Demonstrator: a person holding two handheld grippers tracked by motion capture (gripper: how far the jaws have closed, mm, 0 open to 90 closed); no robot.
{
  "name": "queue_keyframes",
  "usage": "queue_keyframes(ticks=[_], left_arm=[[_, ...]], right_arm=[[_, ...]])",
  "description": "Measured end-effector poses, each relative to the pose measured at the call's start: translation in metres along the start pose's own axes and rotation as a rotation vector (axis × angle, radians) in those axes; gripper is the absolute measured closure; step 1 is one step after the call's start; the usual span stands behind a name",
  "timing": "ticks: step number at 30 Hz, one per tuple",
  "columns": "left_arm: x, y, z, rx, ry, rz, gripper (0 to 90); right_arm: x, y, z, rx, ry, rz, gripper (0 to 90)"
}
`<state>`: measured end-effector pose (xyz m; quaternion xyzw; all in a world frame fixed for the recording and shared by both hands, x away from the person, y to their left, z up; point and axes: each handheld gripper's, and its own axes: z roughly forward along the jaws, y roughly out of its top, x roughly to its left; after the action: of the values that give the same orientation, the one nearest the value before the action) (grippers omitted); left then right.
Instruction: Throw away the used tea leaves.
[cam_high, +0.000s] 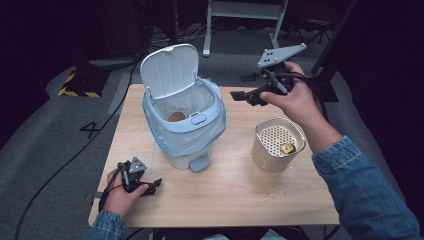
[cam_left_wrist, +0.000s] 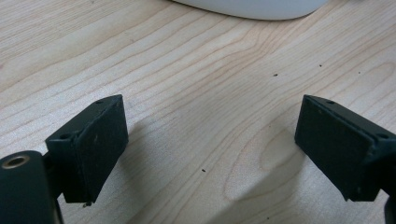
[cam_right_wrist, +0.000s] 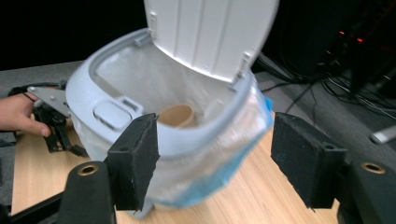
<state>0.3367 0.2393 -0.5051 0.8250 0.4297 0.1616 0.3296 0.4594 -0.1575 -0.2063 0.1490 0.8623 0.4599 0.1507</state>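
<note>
1. Two grippers, both spread and empty: right gripper (cam_high: 239, 95) hangs at the bin's (cam_high: 186, 131) three o'clock; a cup (cam_right_wrist: 176, 115) lies inside.
2. Left gripper (cam_high: 150, 187) rests on the surface (cam_high: 240, 200) at seven o'clock.
3. Next probably: the small yellow thing (cam_high: 287, 147) in the pot (cam_high: 276, 144).

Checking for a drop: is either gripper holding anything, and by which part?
Nothing is held. The left gripper and the right gripper both have open jaws with nothing between the pads.

Dim room — grey carpet floor (cam_high: 45, 130) with a painted "4" (cam_high: 90, 129), light wooden table (cam_high: 240, 192), white metal frame (cam_high: 245, 15) behind.
</note>
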Motion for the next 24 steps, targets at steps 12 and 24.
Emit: queue_keyframes(ticks=[12, 24], left_arm=[[0.0, 0.0, 0.0, 0.003, -0.004, 0.002, 9.6], [0.0, 0.0, 0.0, 0.002, -0.003, 0.003, 9.6]], right_arm=[[-0.008, -0.038, -0.065, 0.012, -0.105, 0.063, 31.5], [-0.013, -0.091, -0.106, 0.018, -0.147, 0.14, 30.3]])
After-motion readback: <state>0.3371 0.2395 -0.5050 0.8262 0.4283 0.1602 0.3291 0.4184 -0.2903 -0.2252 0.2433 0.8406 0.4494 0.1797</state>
